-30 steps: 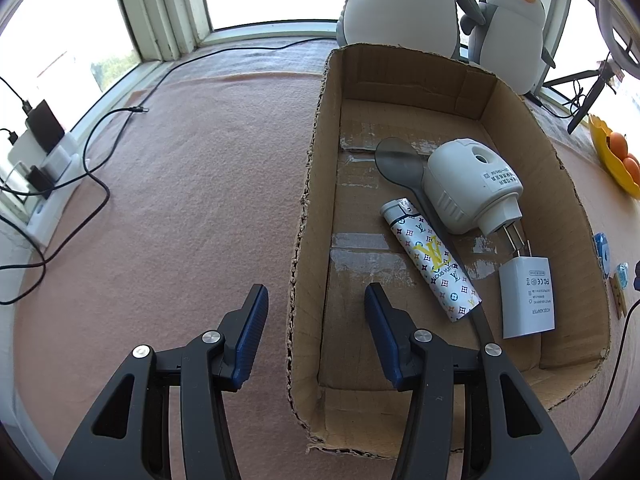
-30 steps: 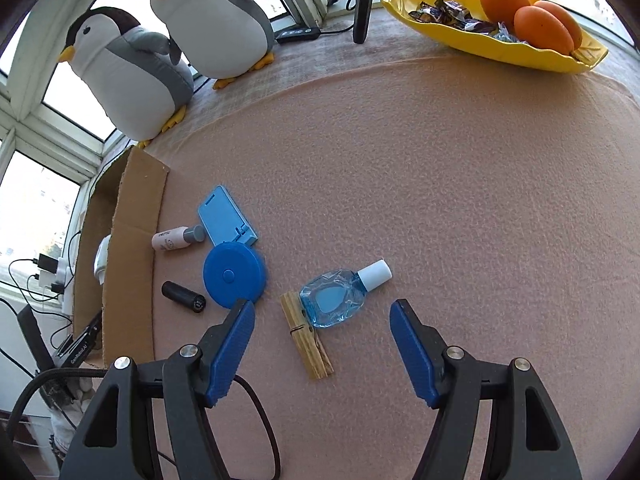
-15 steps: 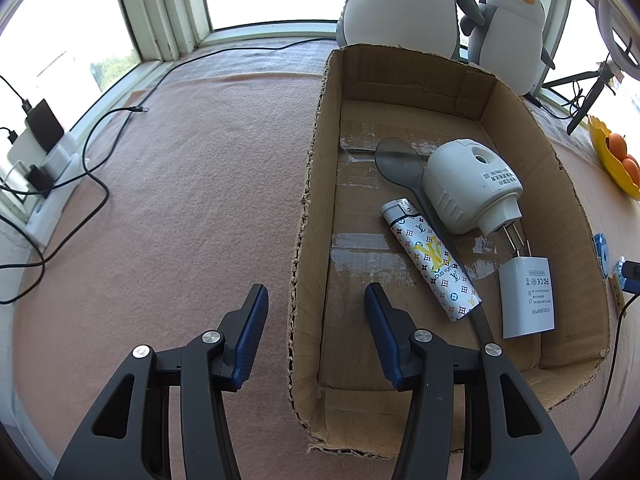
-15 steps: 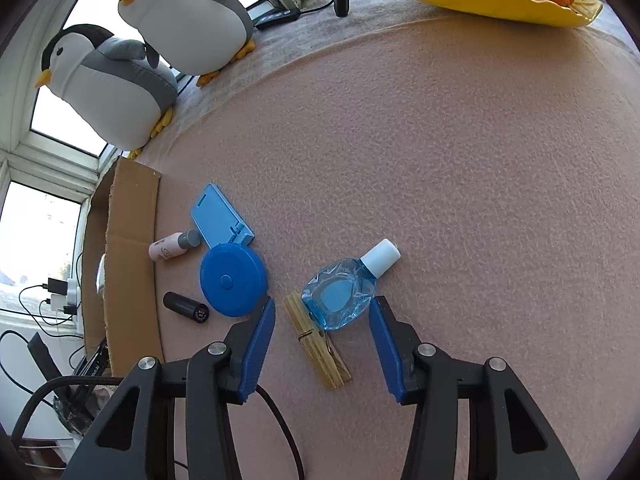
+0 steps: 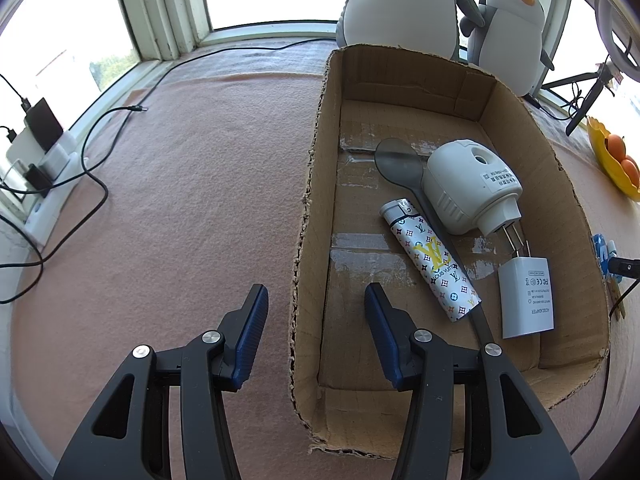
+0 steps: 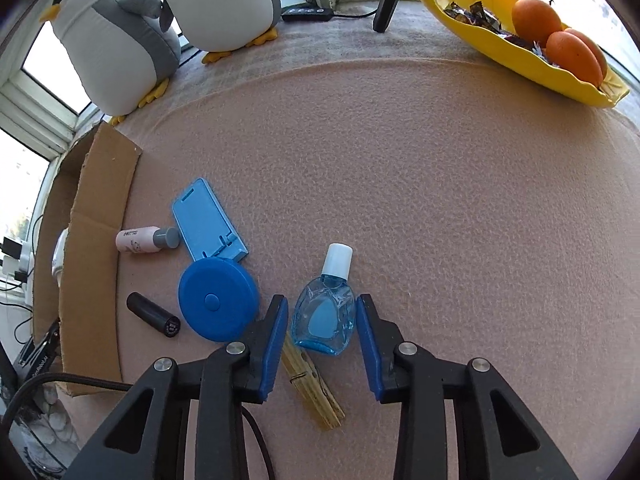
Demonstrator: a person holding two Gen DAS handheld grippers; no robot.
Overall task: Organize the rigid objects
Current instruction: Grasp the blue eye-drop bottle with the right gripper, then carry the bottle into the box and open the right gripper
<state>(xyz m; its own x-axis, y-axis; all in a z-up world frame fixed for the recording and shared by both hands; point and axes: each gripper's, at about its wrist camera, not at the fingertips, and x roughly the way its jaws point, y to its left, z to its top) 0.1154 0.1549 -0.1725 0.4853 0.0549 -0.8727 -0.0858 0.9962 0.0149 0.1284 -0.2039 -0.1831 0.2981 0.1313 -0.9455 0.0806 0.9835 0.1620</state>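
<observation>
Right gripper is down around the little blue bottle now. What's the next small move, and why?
Probably finish closing the right gripper on the blue bottle before lifting. Its fingers are closing with the bottle lying flat between them, but slim gaps show on both sides, so nothing is gripped yet. The wooden clothespin lies under the left finger; keep it out of the pinch.

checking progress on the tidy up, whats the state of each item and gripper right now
open-top cardboard box: holds four items
patterned white lighter: lying in box
white plug-in device: on its side in box
white charger adapter: flat in box
clear blue dropper bottle: lying on cloth, capped, between closing jaws, not gripped
round blue disc: on cloth
wooden clothespin: on cloth
left gripper: empty
right gripper: closing
</observation>
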